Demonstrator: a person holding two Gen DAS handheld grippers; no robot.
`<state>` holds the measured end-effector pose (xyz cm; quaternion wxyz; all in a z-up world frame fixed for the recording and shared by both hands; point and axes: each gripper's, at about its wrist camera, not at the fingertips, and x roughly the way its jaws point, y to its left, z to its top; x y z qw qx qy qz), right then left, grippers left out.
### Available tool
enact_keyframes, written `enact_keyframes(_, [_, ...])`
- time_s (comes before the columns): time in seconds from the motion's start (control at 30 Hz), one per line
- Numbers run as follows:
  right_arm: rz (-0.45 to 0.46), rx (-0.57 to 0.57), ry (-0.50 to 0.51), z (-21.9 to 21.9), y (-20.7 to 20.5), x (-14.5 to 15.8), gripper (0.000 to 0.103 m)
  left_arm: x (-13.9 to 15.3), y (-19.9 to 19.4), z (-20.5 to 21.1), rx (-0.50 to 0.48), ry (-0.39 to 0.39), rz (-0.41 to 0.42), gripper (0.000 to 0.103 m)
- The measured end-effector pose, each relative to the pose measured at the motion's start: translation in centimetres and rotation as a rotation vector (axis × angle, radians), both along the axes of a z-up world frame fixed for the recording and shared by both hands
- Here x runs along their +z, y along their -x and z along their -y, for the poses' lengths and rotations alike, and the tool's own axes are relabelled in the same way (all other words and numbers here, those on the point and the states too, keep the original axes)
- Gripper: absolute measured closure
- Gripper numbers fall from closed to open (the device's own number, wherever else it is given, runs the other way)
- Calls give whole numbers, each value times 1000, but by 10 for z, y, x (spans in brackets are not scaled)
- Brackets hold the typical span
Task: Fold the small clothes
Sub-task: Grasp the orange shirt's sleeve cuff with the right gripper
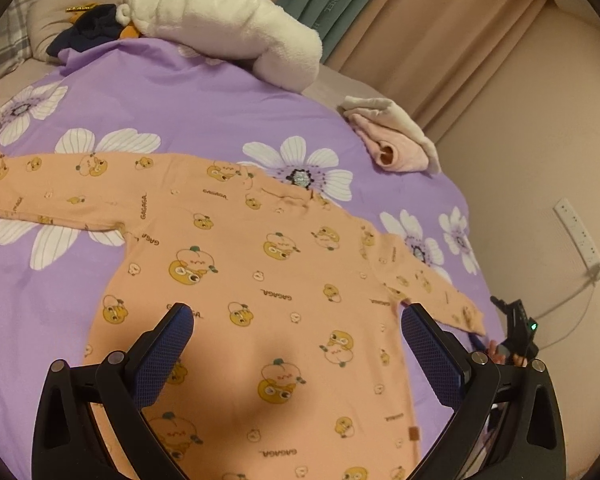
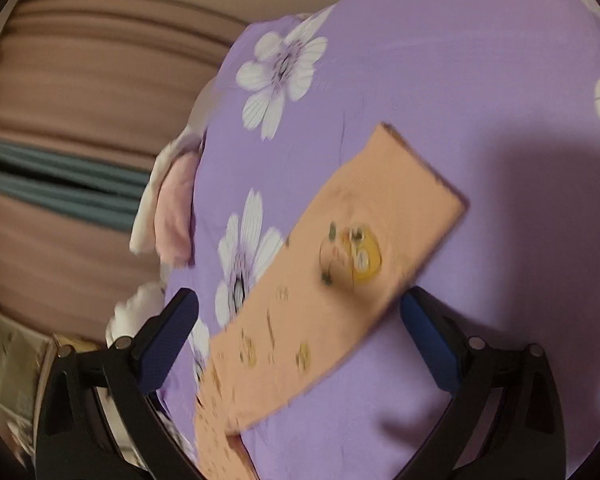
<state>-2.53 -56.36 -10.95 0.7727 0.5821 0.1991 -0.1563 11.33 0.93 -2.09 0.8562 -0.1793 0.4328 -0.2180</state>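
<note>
Left wrist view: our left gripper (image 1: 297,320) gapes wide above the peach long-sleeved cartoon-print shirt (image 1: 236,264), printed "GAGAGA", spread flat on purple flowered bedding (image 1: 204,112); our right gripper (image 2: 299,304), equally wide, hovers over its sleeve (image 2: 340,264).

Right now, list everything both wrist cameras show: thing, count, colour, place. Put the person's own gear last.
long-sleeved top: one, peach with cartoon prints, spread flat on the bedspread, sleeves out to both sides
bedspread: one, purple with white flowers, covering the bed
fleece blanket: one, white, bunched at the far end of the bed
folded clothes: one small pile, pink and cream, at the bed's far right edge
dark garment: one, navy, beside the white blanket
pillow: one, grey plaid, far left corner
curtains: beige with a teal panel, behind the bed
power strip: one, white, on the right wall
left gripper: open, over the top's body
right gripper: open, over the right sleeve end
</note>
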Motion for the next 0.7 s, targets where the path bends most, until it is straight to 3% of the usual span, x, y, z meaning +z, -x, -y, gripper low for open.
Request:
enact_keyframes(0.1, [40, -24, 1, 7, -6, 2, 2, -3, -6, 3, 6, -9, -9, 0])
enact_keyframes(0.17, [48, -46, 4, 11, -9, 2, 9, -5, -11, 4, 14, -11, -19, 0])
enact_keyframes(0.23, [44, -54, 4, 15, -16, -2, 35, -7, -16, 5, 20, -8, -29, 0])
enact_keyframes(0.27, [34, -52, -2, 16, -19, -5, 55, -8, -18, 4, 24, -7, -33, 0])
enact_keyframes(0.3, [12, -47, -8, 18, -21, -9, 66, -9, -20, 3, 28, -8, -38, 0])
enact_keyframes(0.33, [-12, -42, -12, 18, -22, -12, 83, -10, -21, 1, 36, -10, -43, 0])
enact_keyframes(0.37, [-40, -35, -16, 19, -23, -15, 92, -10, -22, -1, 43, -10, -45, 0])
enact_keyframes(0.47, [-85, 0, 32, 12, -28, -8, 96, -12, -25, -13, 78, -21, -62, 0])
enact_keyframes(0.7, [-182, 194, 324, -40, -76, 69, 97, -25, -27, -54, 184, -39, -121, 0])
